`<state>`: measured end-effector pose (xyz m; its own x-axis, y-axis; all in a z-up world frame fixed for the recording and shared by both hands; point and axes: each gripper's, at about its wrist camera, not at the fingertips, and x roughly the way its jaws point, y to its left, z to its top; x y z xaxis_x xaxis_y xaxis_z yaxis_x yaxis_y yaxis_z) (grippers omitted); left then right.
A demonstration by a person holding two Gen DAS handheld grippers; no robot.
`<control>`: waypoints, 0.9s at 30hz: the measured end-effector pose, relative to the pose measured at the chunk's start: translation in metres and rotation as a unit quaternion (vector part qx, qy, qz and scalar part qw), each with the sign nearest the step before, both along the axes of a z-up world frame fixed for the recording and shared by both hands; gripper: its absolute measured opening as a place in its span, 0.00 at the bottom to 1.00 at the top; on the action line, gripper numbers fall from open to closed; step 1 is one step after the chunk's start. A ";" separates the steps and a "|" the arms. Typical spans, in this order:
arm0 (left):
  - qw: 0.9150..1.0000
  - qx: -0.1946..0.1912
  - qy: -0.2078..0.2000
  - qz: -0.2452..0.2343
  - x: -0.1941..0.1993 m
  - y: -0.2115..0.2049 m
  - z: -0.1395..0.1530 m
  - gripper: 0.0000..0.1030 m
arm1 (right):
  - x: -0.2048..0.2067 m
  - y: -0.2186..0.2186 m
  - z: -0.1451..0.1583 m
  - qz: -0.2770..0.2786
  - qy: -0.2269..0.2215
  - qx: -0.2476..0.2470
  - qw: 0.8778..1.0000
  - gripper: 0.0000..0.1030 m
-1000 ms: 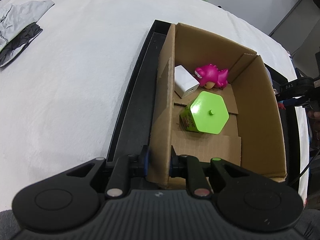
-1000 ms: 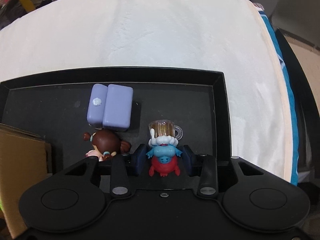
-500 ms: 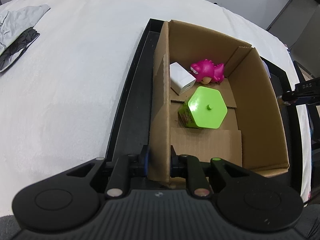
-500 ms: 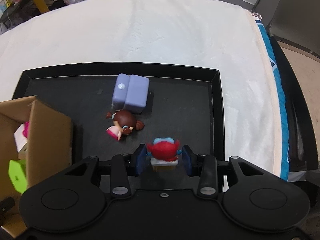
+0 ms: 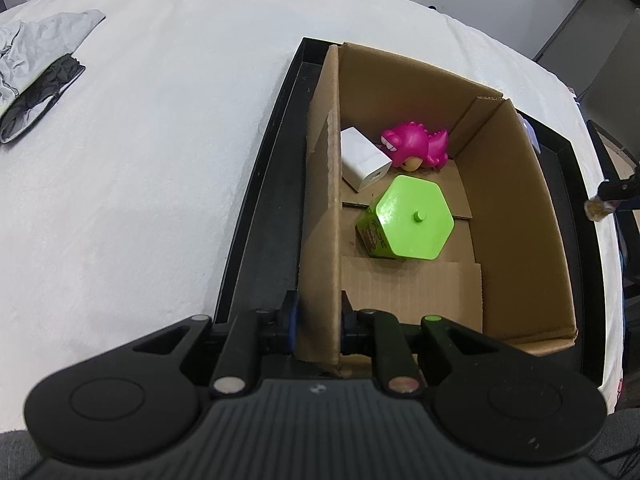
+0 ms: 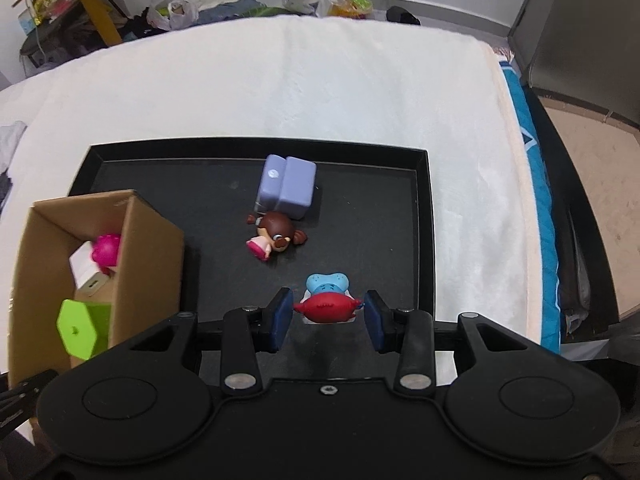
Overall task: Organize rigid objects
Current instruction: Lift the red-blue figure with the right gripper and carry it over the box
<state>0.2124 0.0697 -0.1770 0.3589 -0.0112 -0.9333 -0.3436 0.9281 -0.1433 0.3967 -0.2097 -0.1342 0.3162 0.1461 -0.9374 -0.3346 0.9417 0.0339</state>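
**Red-and-blue figurine held above the tray, box wall pinched**

The red-and-blue figurine (image 6: 327,300) sits clamped between the blue pads of the right gripper (image 6: 327,314), raised over the near part of the black tray (image 6: 256,146); only the right wrist view shows it plainly, seen from above so its face is hidden. That view alone also shows the lilac block (image 6: 286,186) and the brown-haired doll (image 6: 276,234), which lies on its side just in front of the block, both on the tray floor.

The left wrist view looks into the cardboard box (image 5: 516,208), where the left gripper (image 5: 318,318) is clenched on the box's left wall. Inside lie a white charger cube (image 5: 362,158), a pink dinosaur toy (image 5: 416,146) and a green hexagonal box (image 5: 412,218). Dark print on the green box's side is too small to read. The right view catches only slivers of these three past the box wall. A crumpled grey cloth (image 5: 36,64) rests on the white cover (image 5: 140,160), cut off at the edge.
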 end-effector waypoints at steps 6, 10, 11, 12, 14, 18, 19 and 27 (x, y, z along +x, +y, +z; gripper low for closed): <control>1.000 0.005 -0.003 -0.002 0.000 0.000 0.004 0.17 | -0.012 0.006 0.019 0.021 -0.011 0.008 1.000 0.38; 1.000 0.004 -0.005 -0.002 0.001 0.000 0.006 0.17 | -0.016 0.013 0.031 0.035 -0.014 0.014 0.999 0.38; 1.000 0.004 -0.005 -0.002 0.001 0.001 0.006 0.17 | -0.017 0.015 0.034 0.038 -0.016 0.015 0.999 0.38; 1.000 0.003 -0.005 -0.002 0.001 0.002 0.006 0.17 | -0.018 0.018 0.037 0.041 -0.018 0.017 0.999 0.38; 1.000 0.003 -0.005 -0.002 0.002 0.002 0.006 0.17 | -0.020 0.024 0.045 0.047 -0.023 0.020 0.998 0.38; 1.000 0.000 -0.006 -0.001 0.002 0.003 0.006 0.17 | -0.025 0.035 0.055 0.059 -0.031 0.026 0.997 0.38; 1.000 -0.001 -0.006 -0.001 0.002 0.004 0.006 0.17 | -0.026 0.037 0.057 0.061 -0.032 0.027 0.997 0.38; 1.000 -0.005 -0.009 -0.001 0.002 0.008 0.007 0.18 | -0.031 0.065 0.068 0.085 -0.035 0.032 0.995 0.38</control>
